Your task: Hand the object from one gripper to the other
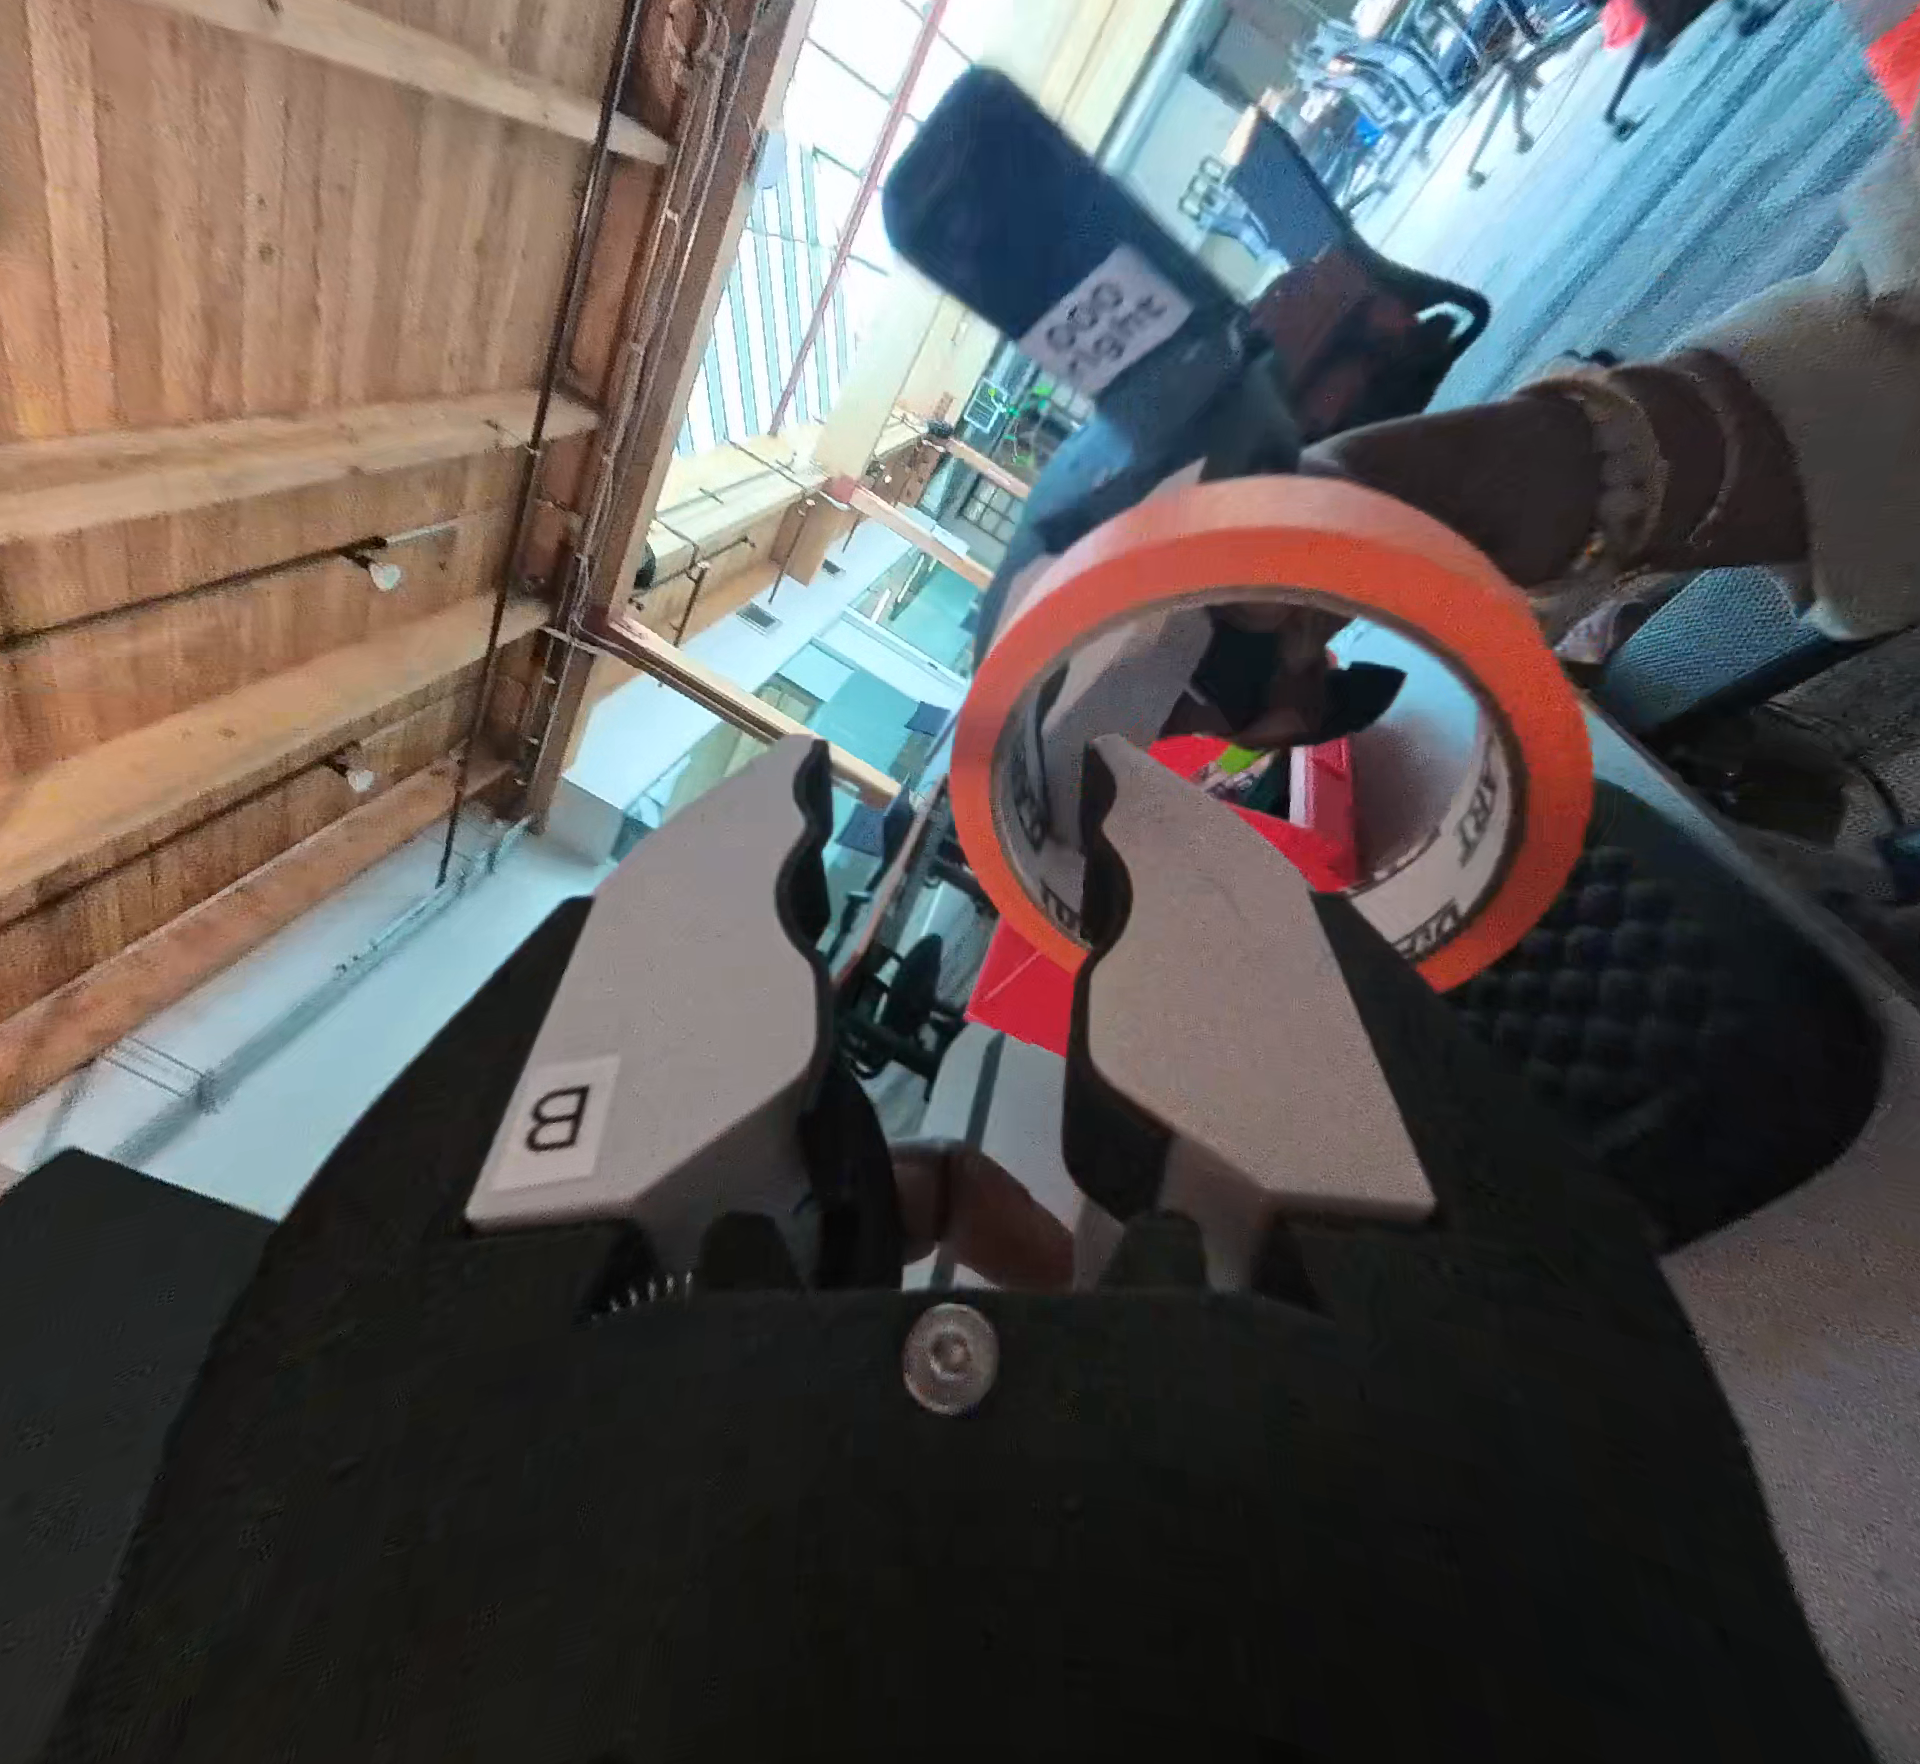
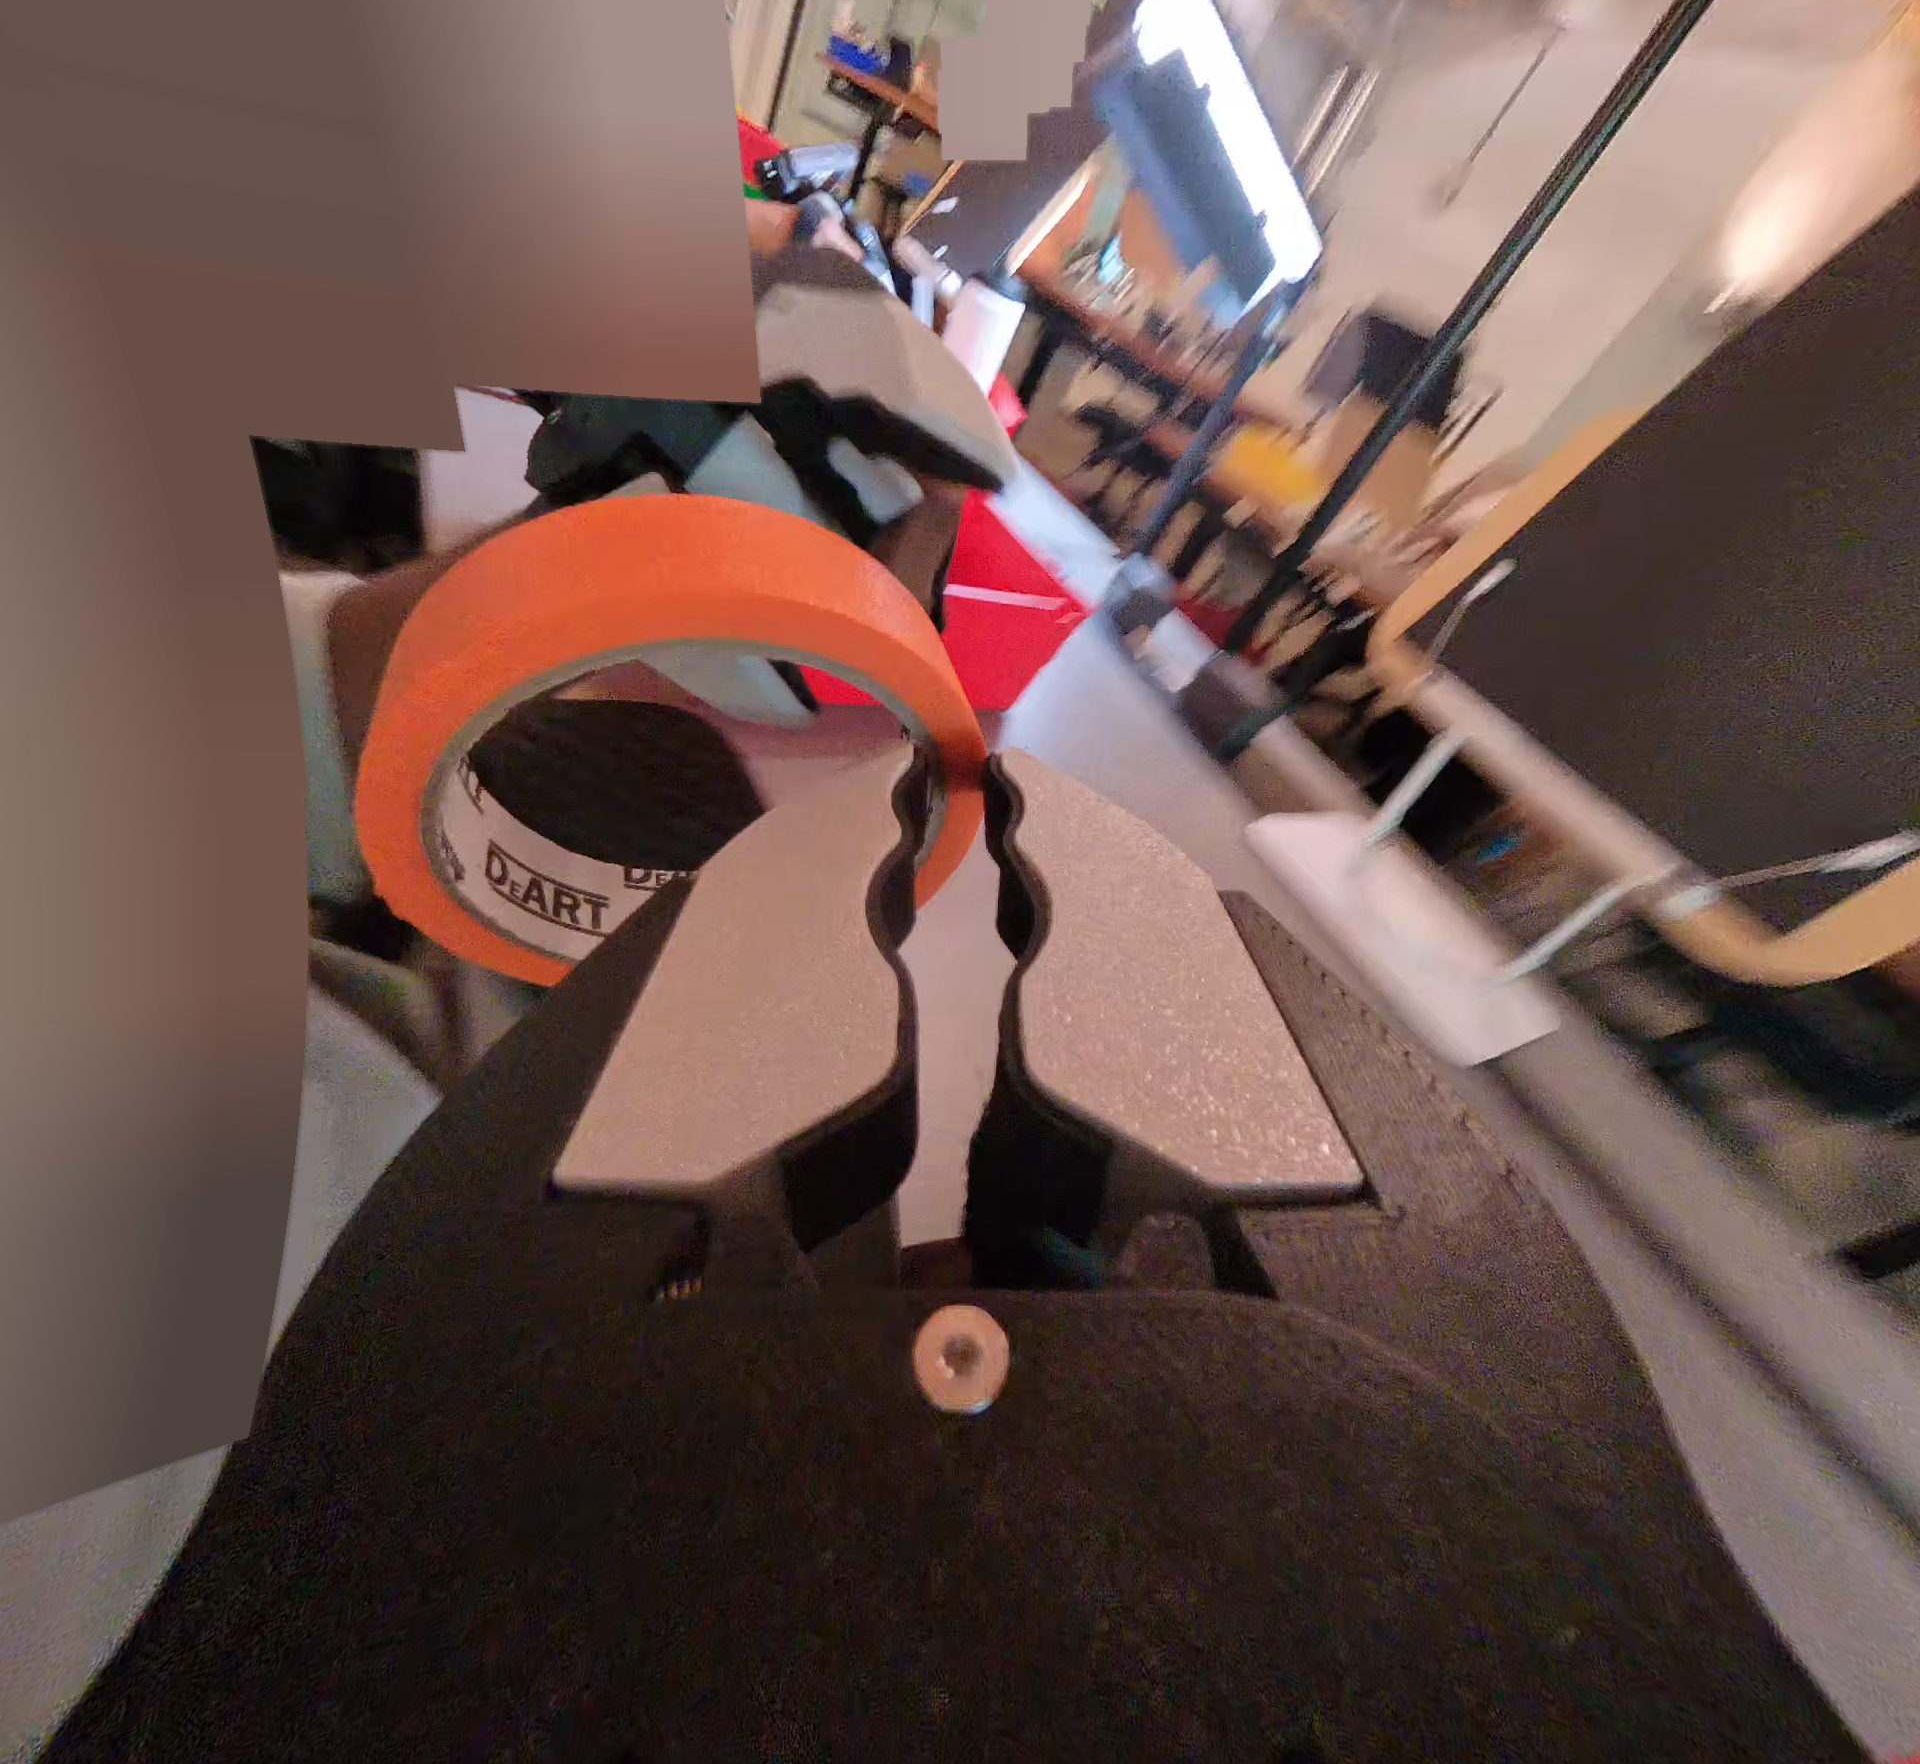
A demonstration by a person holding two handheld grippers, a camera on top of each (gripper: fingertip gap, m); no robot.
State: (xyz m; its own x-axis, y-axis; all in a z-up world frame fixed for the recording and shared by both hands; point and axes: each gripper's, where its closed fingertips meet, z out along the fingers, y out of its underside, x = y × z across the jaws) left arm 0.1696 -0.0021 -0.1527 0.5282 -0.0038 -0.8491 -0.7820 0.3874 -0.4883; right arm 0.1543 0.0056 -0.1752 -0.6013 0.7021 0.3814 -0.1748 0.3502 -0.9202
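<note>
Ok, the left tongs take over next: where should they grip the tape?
The tape's thin wall, on a stretch clear of the right tongs, which pinch it likewise. Come at the open face, one finger of the left tongs through the hole, one outside; they stand open, nearly placed that way.

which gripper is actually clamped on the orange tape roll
The right gripper: its fingers pinch the tape roll's wall. The left gripper is open, one finger through the roll's hole.

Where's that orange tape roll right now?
The tape roll is in mid-air, its wall pinched in the right gripper. In the left wrist view, one finger of the open left gripper is inside its hole.
</note>
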